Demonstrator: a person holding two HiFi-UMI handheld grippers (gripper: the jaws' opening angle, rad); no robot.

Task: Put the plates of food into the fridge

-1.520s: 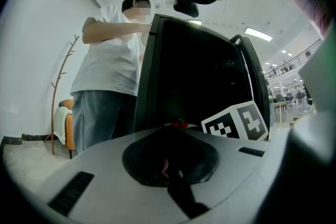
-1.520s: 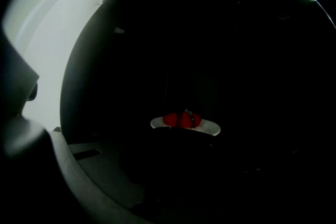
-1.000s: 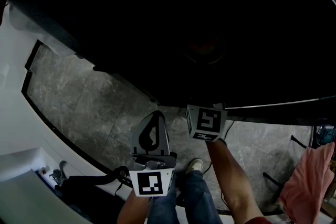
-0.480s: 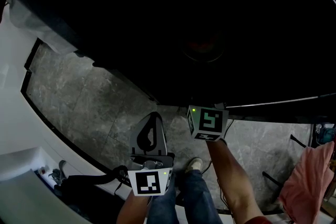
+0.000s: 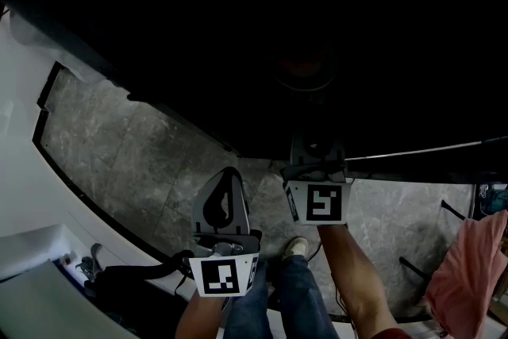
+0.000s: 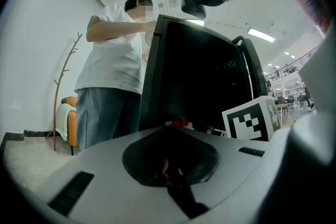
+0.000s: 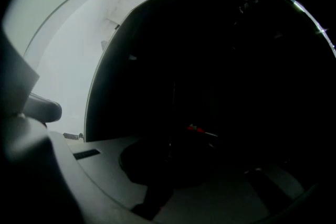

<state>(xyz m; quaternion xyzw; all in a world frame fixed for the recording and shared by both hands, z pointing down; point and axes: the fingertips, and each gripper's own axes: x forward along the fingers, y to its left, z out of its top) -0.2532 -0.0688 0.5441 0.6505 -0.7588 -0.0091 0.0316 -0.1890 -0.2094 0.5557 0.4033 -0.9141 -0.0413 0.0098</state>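
A plate with red food [image 5: 305,74] shows only faintly on the big black surface [image 5: 262,28] that fills the top of the head view. The same red food [image 6: 180,123] peeks over my left gripper's nose, and shows as a red speck [image 7: 197,128] in the dim right gripper view. My left gripper [image 5: 224,185] hangs over the floor short of the black edge, its jaws shut and empty. My right gripper [image 5: 314,148] reaches to that edge; its jaws look shut with nothing seen between them. Its marker cube [image 6: 252,119] stands at the right of the left gripper view.
A tall black cabinet [image 6: 199,71] rises ahead of the left gripper, and a person in a white shirt [image 6: 113,60] stands at its left side. Below me are grey stone floor [image 5: 127,155], my legs [image 5: 286,298], a white counter edge [image 5: 24,194] and a pink cloth [image 5: 468,266].
My right gripper has tipped, so its cube sits lower and faces the camera and its nose now shows at the black edge. The left gripper has sunk slightly.
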